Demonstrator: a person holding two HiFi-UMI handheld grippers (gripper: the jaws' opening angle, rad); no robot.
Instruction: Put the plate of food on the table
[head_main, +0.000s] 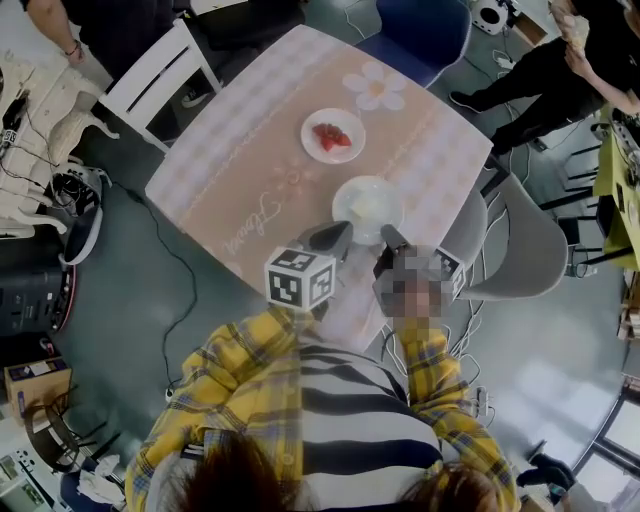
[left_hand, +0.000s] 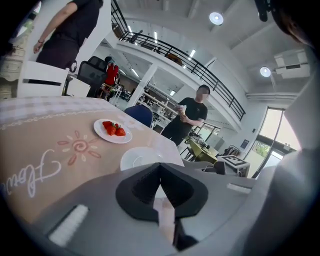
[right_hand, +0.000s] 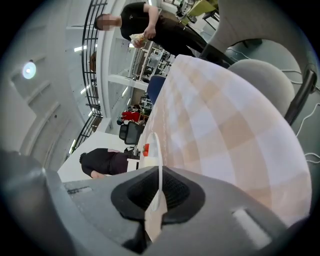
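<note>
A white plate (head_main: 368, 205) with something pale on it lies on the pink checked tablecloth (head_main: 250, 170), near the table's front edge. My right gripper (head_main: 388, 238) is shut on its near rim; in the right gripper view the thin white plate (right_hand: 156, 145) stands edge-on between the closed jaws of the right gripper (right_hand: 159, 172). My left gripper (head_main: 338, 238) sits just left of it at the rim, jaws closed. In the left gripper view the left gripper (left_hand: 160, 165) points at the plate (left_hand: 140, 157), which lies flat just beyond its tips. Whether it touches the plate is unclear.
A second white plate with strawberries (head_main: 333, 135) sits farther back on the table; the strawberries (left_hand: 113, 129) show in the left gripper view too. A white chair (head_main: 160, 75), a blue chair (head_main: 425, 35) and a grey chair (head_main: 530, 250) ring the table. People stand at the back.
</note>
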